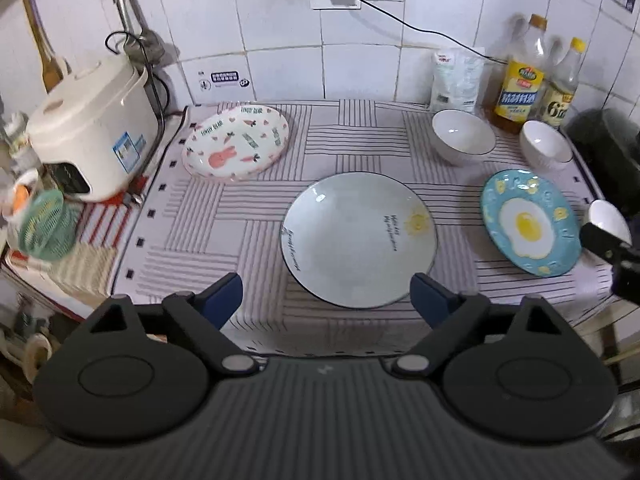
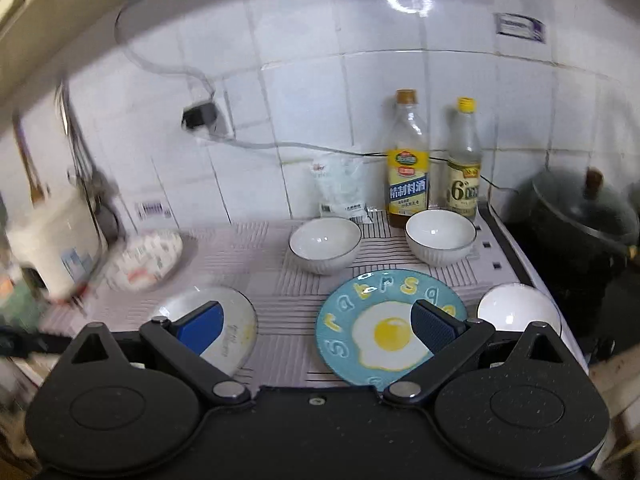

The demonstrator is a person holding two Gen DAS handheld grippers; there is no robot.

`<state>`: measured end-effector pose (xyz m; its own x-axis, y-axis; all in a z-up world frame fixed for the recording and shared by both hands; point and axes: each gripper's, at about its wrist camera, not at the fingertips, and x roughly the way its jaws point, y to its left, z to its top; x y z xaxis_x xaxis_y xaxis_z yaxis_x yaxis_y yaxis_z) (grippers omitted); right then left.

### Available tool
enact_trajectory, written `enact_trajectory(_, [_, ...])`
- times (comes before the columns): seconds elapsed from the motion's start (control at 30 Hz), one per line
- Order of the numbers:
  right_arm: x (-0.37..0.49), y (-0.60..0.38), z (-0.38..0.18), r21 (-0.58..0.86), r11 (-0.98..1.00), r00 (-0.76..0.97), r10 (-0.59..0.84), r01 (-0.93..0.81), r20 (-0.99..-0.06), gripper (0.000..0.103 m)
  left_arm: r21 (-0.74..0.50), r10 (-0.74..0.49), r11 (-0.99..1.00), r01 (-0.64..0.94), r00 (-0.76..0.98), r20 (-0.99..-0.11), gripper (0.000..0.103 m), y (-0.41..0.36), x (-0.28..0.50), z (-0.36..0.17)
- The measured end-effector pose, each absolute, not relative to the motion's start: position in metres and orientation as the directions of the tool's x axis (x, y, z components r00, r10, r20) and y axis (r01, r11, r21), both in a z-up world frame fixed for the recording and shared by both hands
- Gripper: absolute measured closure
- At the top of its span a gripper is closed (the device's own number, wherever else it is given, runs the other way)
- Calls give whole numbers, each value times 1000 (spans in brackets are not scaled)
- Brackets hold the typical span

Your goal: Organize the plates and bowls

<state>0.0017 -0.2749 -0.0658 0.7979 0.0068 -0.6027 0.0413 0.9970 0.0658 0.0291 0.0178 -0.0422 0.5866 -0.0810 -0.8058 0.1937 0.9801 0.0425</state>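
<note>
In the left wrist view a white plate with a small sun lies mid-table, just beyond my left gripper, which is open and empty. A bunny-print plate sits back left and a blue fried-egg plate to the right. Two white bowls stand at the back, a third at the right edge. My right gripper hovers open over the egg plate, holding nothing. Its left finger hides part of the white plate.
A striped cloth covers the counter. A rice cooker stands at the left, two bottles and a white bag against the tiled wall. A black lidded pot sits to the right. The front edge drops off near the grippers.
</note>
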Motion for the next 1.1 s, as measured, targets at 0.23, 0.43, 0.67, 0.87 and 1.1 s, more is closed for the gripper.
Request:
enact_trajectory(0.23, [48,-270,-96,163,981,710,190,-108,-678,5,12,-79,987,161,546,-834,12,30,70,-76])
enact_trajectory(0.43, [75,-246,-147,288,943,631,326,-166,-704,9,-46,-85,994,96,457,-885,12,47,106,-131])
enact_trajectory(0.67, [104,-229,-198,392,913,569,383,-113,-728,19,-89,-117,992,86,423,-899,15,57,134,-181])
enact_trajectory(0.87, [115,-219,-231,443,893,549,406,-71,-730,45,-145,-172,984,101,355,-919,40,60,156,-225])
enact_trajectory(1.1, [119,-221,-240,468,883,587,393,-27,-708,84,-148,-211,972,181,409,-888,61,57,169,-225])
